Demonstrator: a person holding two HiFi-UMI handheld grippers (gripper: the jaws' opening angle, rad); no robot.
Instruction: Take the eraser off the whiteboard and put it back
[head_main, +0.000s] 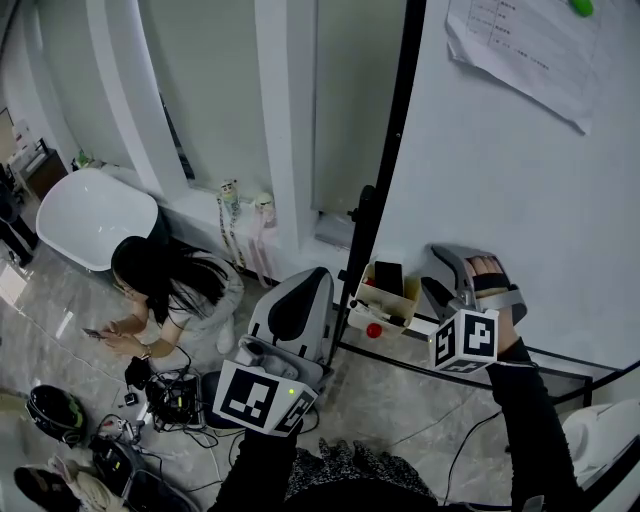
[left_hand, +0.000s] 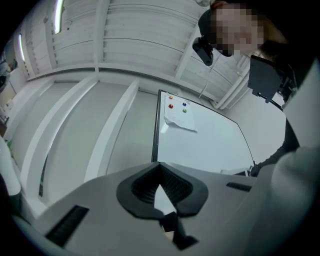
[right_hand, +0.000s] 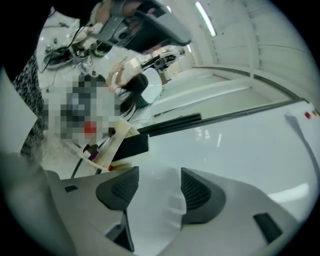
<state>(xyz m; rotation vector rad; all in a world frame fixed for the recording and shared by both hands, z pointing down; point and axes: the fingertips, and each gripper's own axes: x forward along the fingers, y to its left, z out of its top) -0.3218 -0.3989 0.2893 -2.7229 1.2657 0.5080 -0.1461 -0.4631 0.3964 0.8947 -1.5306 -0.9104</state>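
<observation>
The whiteboard (head_main: 500, 190) fills the right of the head view, held in a black frame. A black eraser (head_main: 388, 277) sits at its lower left edge, by a cream box (head_main: 383, 305); whether it sticks to the board or stands in the box I cannot tell. My right gripper (head_main: 440, 278) hovers just right of the eraser, close to the board. In the right gripper view its jaws (right_hand: 160, 187) stand open with only board between them, and the eraser (right_hand: 131, 146) lies ahead to the left. My left gripper (head_main: 298, 298) is lower left, shut (left_hand: 160, 186) and empty, pointing up.
A person (head_main: 170, 290) crouches on the floor at the left among cables (head_main: 165, 400). A white round chair (head_main: 95, 215) is behind that person. A paper sheet (head_main: 530, 50) and a green magnet (head_main: 580, 7) are on the board's top. The box holds a red item (head_main: 373, 330).
</observation>
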